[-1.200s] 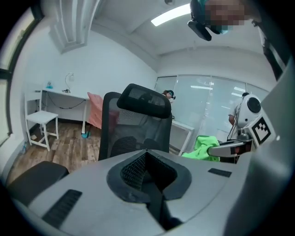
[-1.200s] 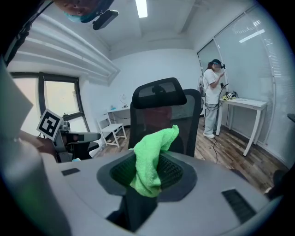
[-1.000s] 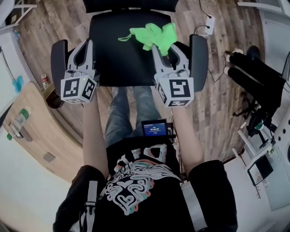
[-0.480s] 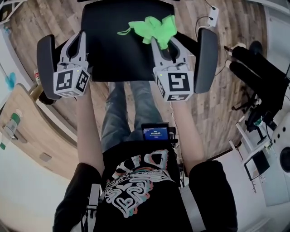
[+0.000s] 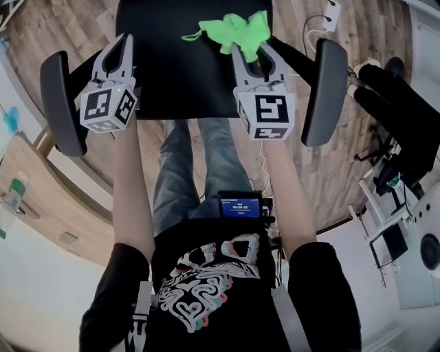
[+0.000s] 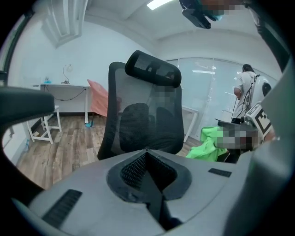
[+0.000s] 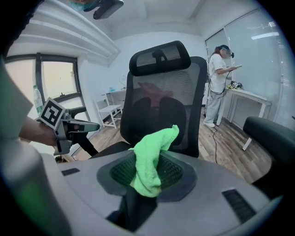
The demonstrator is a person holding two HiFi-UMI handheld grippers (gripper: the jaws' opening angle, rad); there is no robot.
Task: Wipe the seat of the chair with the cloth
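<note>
The black chair seat [image 5: 175,69] lies at the top of the head view, between its two armrests. A bright green cloth [image 5: 232,29] lies bunched on the seat's far right part. My right gripper [image 5: 249,49] is shut on the cloth's near end, and the right gripper view shows the cloth [image 7: 150,161] pinched between the jaws. My left gripper [image 5: 124,40] hovers over the seat's left side, shut and holding nothing. The left gripper view shows the mesh backrest [image 6: 145,110] ahead and the cloth [image 6: 206,145] off to the right.
The left armrest [image 5: 58,103] and right armrest [image 5: 320,89] flank the seat. The headrest [image 7: 159,57] tops the backrest. A person [image 7: 216,87] stands by a white desk [image 7: 249,99] behind the chair. A cable and plug [image 5: 333,14] lie on the wooden floor.
Both grippers have moved a little further over the seat toward the backrest. The cloth stays in the right gripper. The head view has shifted, with the armrests spreading wider.
</note>
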